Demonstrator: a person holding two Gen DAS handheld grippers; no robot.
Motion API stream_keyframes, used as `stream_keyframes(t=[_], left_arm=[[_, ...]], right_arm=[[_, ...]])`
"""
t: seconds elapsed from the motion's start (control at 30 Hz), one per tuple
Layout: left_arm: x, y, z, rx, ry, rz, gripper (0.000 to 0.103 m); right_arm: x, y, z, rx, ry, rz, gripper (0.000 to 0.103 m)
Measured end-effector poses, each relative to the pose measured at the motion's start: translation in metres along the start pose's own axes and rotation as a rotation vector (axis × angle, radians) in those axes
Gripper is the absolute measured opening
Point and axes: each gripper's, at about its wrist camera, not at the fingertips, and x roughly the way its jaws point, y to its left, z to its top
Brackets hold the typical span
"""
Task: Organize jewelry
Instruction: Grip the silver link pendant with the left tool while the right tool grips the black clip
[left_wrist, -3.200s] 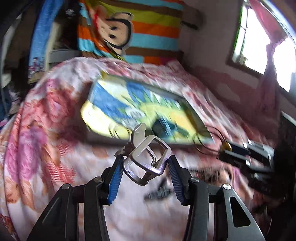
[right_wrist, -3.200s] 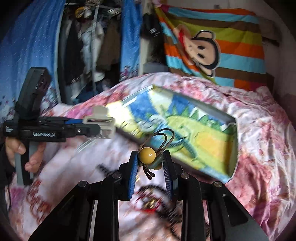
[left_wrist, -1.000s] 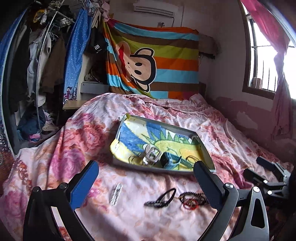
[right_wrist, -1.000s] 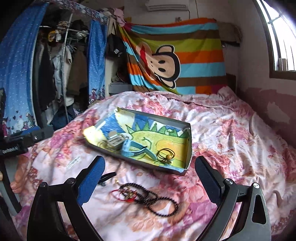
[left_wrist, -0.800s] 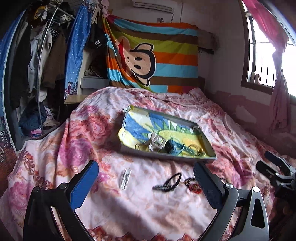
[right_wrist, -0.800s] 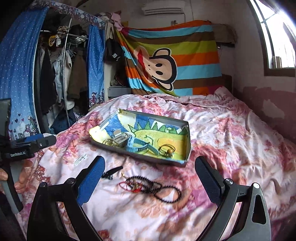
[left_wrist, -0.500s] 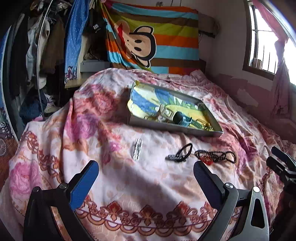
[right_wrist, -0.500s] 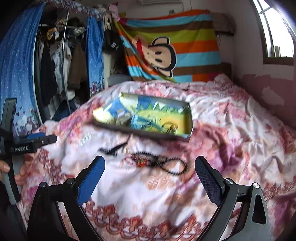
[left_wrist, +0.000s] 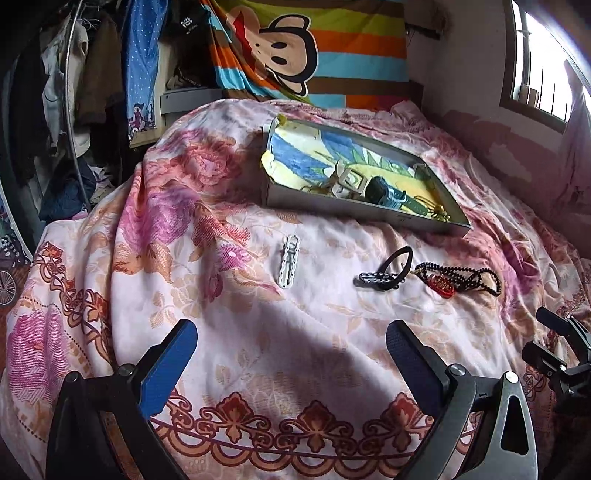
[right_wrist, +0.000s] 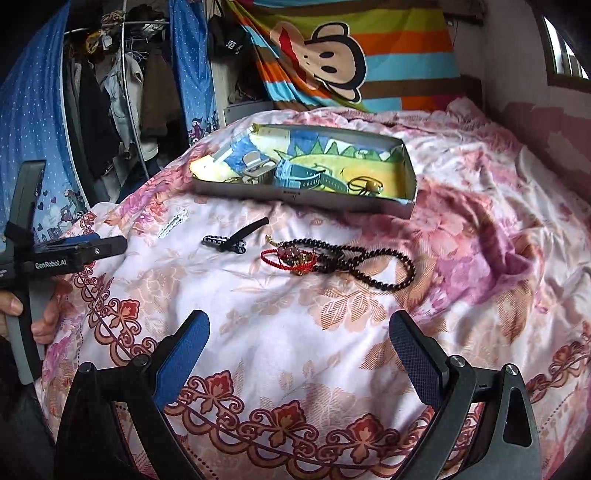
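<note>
A grey tray (left_wrist: 354, 210) (right_wrist: 303, 197) with a dinosaur picture lies on the floral bedspread. It holds a silver buckle (left_wrist: 349, 181), a blue watch (right_wrist: 295, 175) and a hair tie with a gold bead (right_wrist: 365, 184). On the bedspread nearer me lie a white hair clip (left_wrist: 289, 260) (right_wrist: 173, 222), a black hair tie (left_wrist: 386, 269) (right_wrist: 231, 240) and a dark bead necklace with a red bracelet (left_wrist: 458, 278) (right_wrist: 332, 258). My left gripper (left_wrist: 291, 356) and right gripper (right_wrist: 299, 345) are wide open and empty, held back near the bed's front edge.
Clothes hang on a rack (right_wrist: 122, 92) at the left. A striped monkey blanket (left_wrist: 295, 48) hangs behind the bed. A window (left_wrist: 543, 74) is at the right. The other gripper shows at the edges of each view.
Both grippers let go of the buckle and the gold-bead hair tie into the tray, opened wide and drew back toward the bed's front edge.
</note>
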Motion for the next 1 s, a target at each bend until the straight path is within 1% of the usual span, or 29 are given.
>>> stream_keyframes(t=[0.13, 0.27, 0.4, 0.47, 0.53, 0.57, 0.6, 0.63, 0.67, 0.7, 0.77, 0.8, 0.87, 0.93, 1.0], left_arm=[[0.008, 0.006, 0.003, -0.015, 0.023, -0.006, 0.103], [0.015, 0.012, 0.013, -0.026, 0.020, -0.012, 0.103], [0.025, 0.012, 0.026, 0.019, 0.012, -0.002, 0.103], [0.031, 0.012, 0.033, 0.047, 0.006, -0.018, 0.101], [0.037, 0.011, 0.039, 0.072, 0.008, -0.053, 0.087], [0.041, 0.011, 0.041, 0.085, 0.015, -0.064, 0.083], [0.046, 0.010, 0.043, 0.103, 0.025, -0.075, 0.076], [0.049, 0.010, 0.045, 0.111, 0.033, -0.080, 0.070], [0.054, 0.011, 0.046, 0.113, 0.046, -0.087, 0.068], [0.058, 0.011, 0.046, 0.109, 0.056, -0.099, 0.064], [0.063, 0.013, 0.046, 0.106, 0.074, -0.123, 0.056], [0.066, 0.013, 0.046, 0.105, 0.083, -0.130, 0.052], [0.070, 0.013, 0.045, 0.103, 0.094, -0.134, 0.049], [0.074, 0.014, 0.045, 0.099, 0.104, -0.137, 0.045], [0.077, 0.015, 0.045, 0.093, 0.114, -0.141, 0.041]], right_arm=[[0.006, -0.003, 0.004, 0.021, 0.015, 0.044, 0.095], [0.017, -0.002, 0.013, 0.015, 0.031, 0.077, 0.095], [0.032, 0.004, 0.026, -0.022, 0.057, 0.093, 0.095], [0.041, 0.013, 0.036, -0.067, 0.062, 0.113, 0.095], [0.049, 0.021, 0.046, -0.118, 0.067, 0.138, 0.095], [0.052, 0.024, 0.051, -0.140, 0.068, 0.151, 0.093], [0.058, 0.029, 0.059, -0.172, 0.072, 0.170, 0.091], [0.063, 0.033, 0.064, -0.195, 0.077, 0.184, 0.087], [0.066, 0.036, 0.069, -0.218, 0.080, 0.198, 0.082], [0.075, 0.042, 0.075, -0.259, 0.086, 0.213, 0.080], [0.085, 0.048, 0.083, -0.305, 0.101, 0.240, 0.067], [0.090, 0.050, 0.086, -0.317, 0.110, 0.253, 0.065], [0.101, 0.058, 0.092, -0.343, 0.132, 0.287, 0.057], [0.110, 0.066, 0.093, -0.376, 0.151, 0.315, 0.052], [0.118, 0.076, 0.092, -0.413, 0.171, 0.326, 0.045]])
